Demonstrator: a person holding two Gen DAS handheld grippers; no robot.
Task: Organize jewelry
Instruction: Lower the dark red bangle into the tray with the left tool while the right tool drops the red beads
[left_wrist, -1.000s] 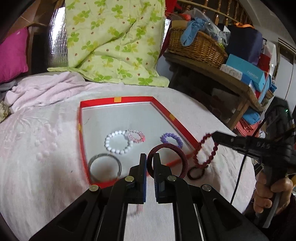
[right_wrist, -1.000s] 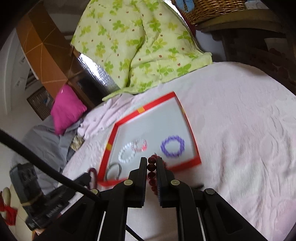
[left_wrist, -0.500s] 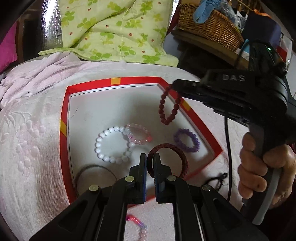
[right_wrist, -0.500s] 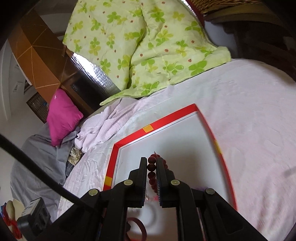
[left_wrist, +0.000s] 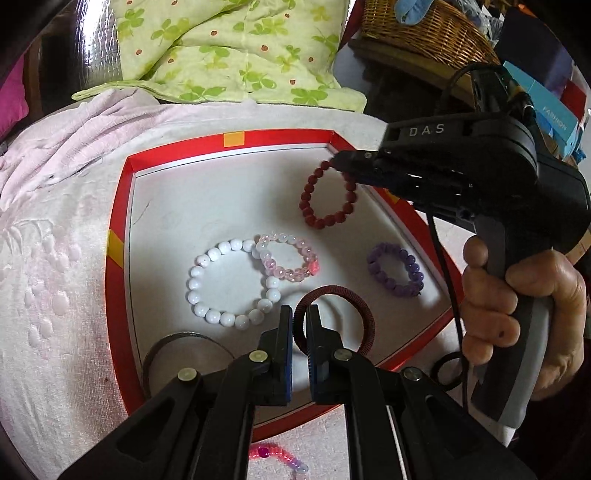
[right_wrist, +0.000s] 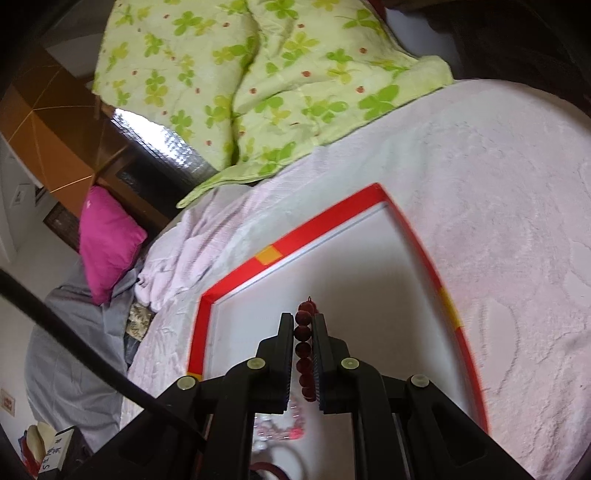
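A red-rimmed white tray (left_wrist: 236, 139) lies on the pale bed cover; it also shows in the right wrist view (right_wrist: 317, 225). My left gripper (left_wrist: 299, 321) is shut on a dark maroon band (left_wrist: 364, 314) over the tray's near part. My right gripper (right_wrist: 303, 325) is shut on a dark red bead bracelet (right_wrist: 303, 332), which hangs above the tray's far right corner in the left wrist view (left_wrist: 314, 216). In the tray lie a white bead bracelet (left_wrist: 199, 266), a pink bead bracelet (left_wrist: 291, 271), a purple bead bracelet (left_wrist: 402, 288) and a grey bangle (left_wrist: 162, 345).
A black ring (left_wrist: 443, 363) and a pink beaded strand (left_wrist: 273, 454) lie on the cover outside the tray's near edge. A green floral quilt (left_wrist: 229, 48) is piled behind. A wicker basket (left_wrist: 424, 33) and boxes stand on a shelf at right.
Both grippers have moved forward over the tray. The right gripper carried the red bead bracelet from the tray's near right edge to above its far right corner.
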